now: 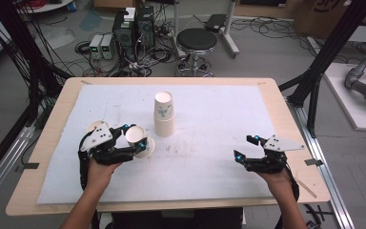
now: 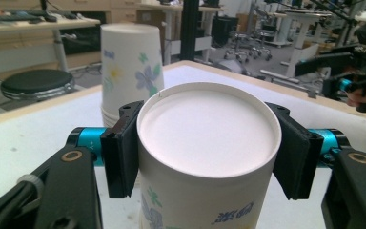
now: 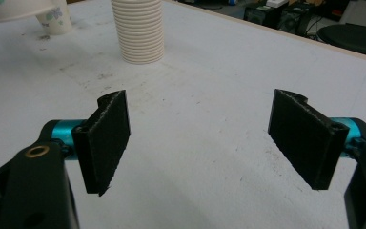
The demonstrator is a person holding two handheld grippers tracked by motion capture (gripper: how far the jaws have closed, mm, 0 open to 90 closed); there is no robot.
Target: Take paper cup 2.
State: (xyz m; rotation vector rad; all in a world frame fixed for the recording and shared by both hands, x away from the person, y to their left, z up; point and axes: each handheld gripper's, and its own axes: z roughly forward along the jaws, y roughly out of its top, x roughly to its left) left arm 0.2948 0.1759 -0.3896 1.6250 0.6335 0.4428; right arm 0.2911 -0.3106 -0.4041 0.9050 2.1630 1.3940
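My left gripper (image 1: 135, 137) (image 2: 208, 152) is shut on a white paper cup (image 1: 147, 148) (image 2: 205, 129) printed with flowers; the black pads (image 2: 121, 152) press on both of its sides just under its flat round end. The cup sits tilted at the table's left, close to the white mat (image 1: 209, 157). A stack of upturned paper cups (image 1: 164, 114) (image 2: 128, 67) (image 3: 138, 31) stands mid-table, just beyond the held cup. My right gripper (image 1: 246, 147) (image 3: 198, 138) hovers low over the mat at the right, open, nothing between its pads.
Another single cup (image 1: 96, 127) (image 3: 57, 21) stands at the left, behind the left gripper. The wooden table (image 1: 286, 119) borders the mat. A black stool (image 1: 197, 40) and boxes with cables (image 1: 128, 33) are on the floor beyond the far edge.
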